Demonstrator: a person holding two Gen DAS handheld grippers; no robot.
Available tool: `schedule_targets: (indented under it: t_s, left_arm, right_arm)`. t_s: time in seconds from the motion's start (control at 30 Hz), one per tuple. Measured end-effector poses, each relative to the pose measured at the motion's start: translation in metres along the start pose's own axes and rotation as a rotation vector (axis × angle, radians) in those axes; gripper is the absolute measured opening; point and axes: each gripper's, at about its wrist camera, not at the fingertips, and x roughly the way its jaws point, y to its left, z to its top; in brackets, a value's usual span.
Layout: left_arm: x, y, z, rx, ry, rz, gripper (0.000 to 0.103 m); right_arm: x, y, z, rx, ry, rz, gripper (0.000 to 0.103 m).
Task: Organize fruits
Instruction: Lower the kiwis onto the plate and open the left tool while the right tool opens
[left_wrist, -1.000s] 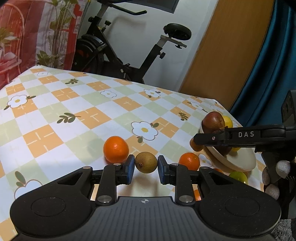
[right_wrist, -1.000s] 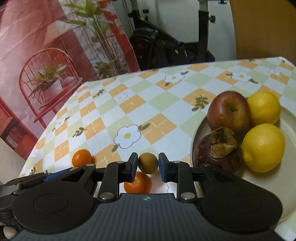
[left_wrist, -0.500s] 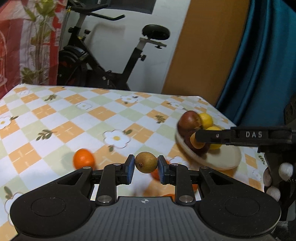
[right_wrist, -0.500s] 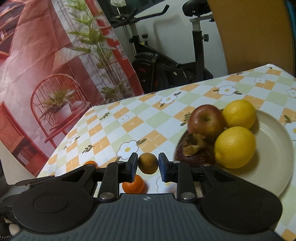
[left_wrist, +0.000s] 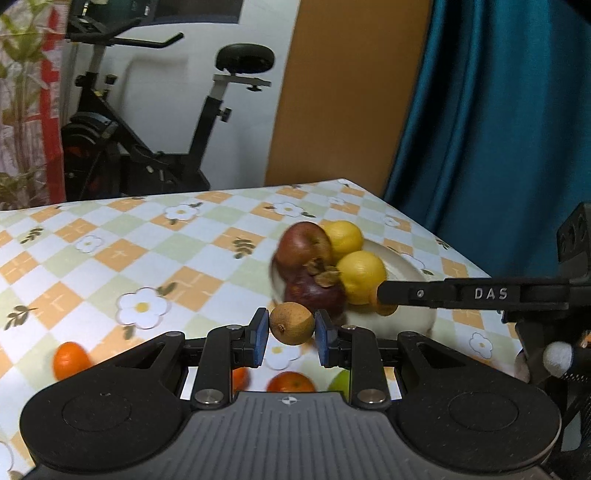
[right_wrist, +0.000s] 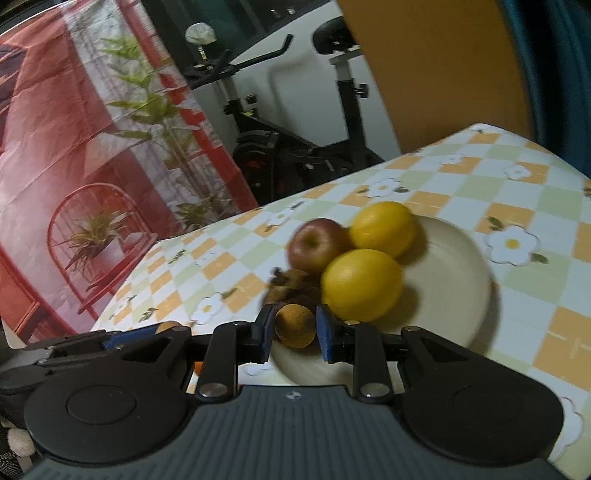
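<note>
Left gripper (left_wrist: 291, 328) clamps a brown fruit (left_wrist: 291, 328); right gripper (right_wrist: 294, 325) clamps another brown fruit (right_wrist: 295, 325) over the plate (right_wrist: 454, 273) rim, lemons at one o'clock.

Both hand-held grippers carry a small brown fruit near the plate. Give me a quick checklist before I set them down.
1. Left hand-held gripper shut on its small round brown fruit: ok.
2. Right hand-held gripper shut on its small brown fruit: ok.
3. Free room on the round cream plate beside the two yellow lemons, red apple and dark mangosteen: ok.
4. Right fruit over the plate: ok.
5. Left fruit over the plate: cannot tell.
6. Clearance between the grippers: cannot tell.
</note>
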Motion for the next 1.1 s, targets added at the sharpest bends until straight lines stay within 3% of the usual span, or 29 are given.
schedule_targets:
  t_s: [0.3,0.67,1.1]
  left_arm:
    - [0.013,-0.017,0.001,0.036,0.035,-0.019,0.028]
    - [0.029,-0.025,0.004,0.035,0.099,-0.065,0.028]
    - [0.049,-0.03,0.006,0.054,0.132,-0.063,0.028]
  right_arm:
    - [-0.004,-0.025,-0.011,0.027,0.003,-0.058,0.027]
    - [-0.004,-0.029,-0.016,0.039,0.001,-0.056,0.027]
    - [0.0,-0.033,-0.018,0.046,0.007,-0.041,0.027]
